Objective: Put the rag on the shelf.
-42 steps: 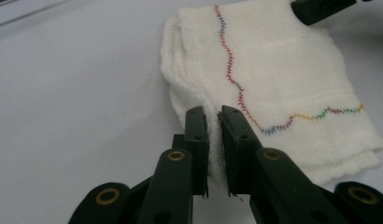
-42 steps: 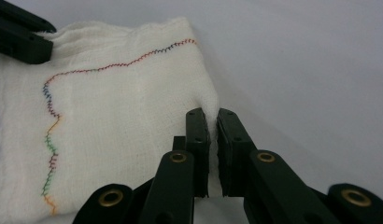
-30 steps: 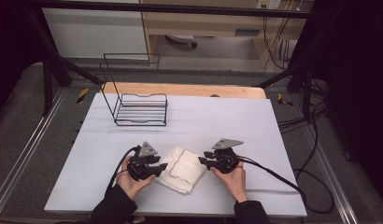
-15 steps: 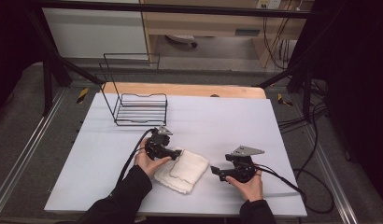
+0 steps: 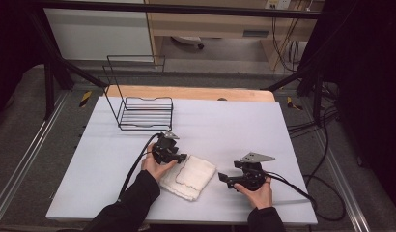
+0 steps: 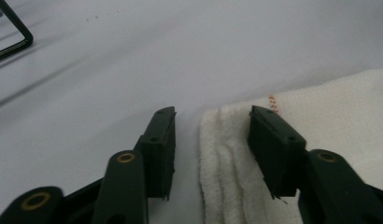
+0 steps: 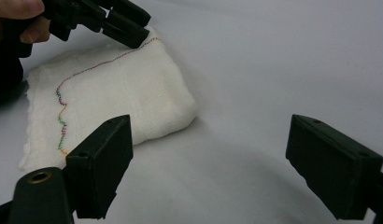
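Your folded white towel lies on the surface around 6 o'clock. Your left gripper has been closing, fingers half open astride the towel's edge. Your right gripper, at the towel's 3 o'clock, gapes wide and holds nothing.

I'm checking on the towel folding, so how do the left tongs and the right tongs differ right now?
The left tongs straddle the folded white towel's edge, jaws having just been closing; the right tongs stand beside the towel over bare table, nothing between them. The left jaws stand narrower, the right wide open. Both are black, hand-held and low over the table.
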